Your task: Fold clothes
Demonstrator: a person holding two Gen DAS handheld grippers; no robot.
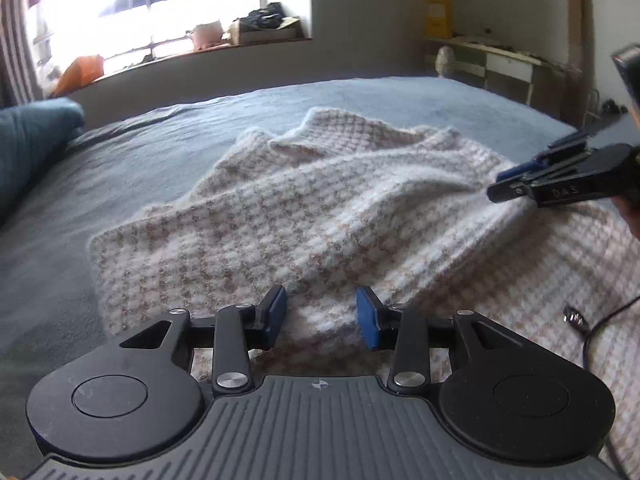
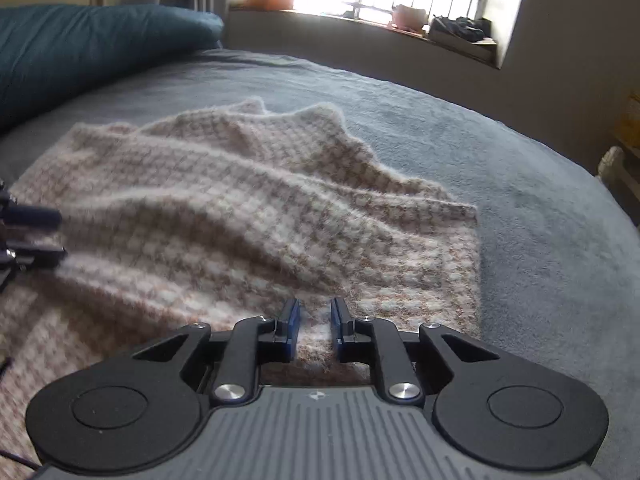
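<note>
A cream and tan houndstooth knit garment lies spread on the grey-blue bed cover, rumpled into long ridges. It is the landmark for everything else here.

The left gripper is at the near edge of the garment. Its blue-padded fingers stand apart with knit fabric bunched up between them; whether the pads actually press on the cloth cannot be told from either view.

The right gripper is at the near edge of the garment too, toward its right-hand corner. Its fingers are drawn close together on a narrow raised strip of the knit, which fills the gap between the pads, so they are pinching the cloth. In the left wrist view this same gripper shows at the garment's right side, its tips lying against the fabric.

A teal pillow lies on the bed beyond the garment's far left corner. A black cable with a small metal plug trails over the knit at the garment's right side.

Behind the garment, past the far edge of the bed, is a window sill. On it stands an open cardboard box with dark items piled inside, too blurred to name, and left of the box a pinkish pot-shaped container whose contents do not show. An orange thing lies farther left on the sill.
</note>
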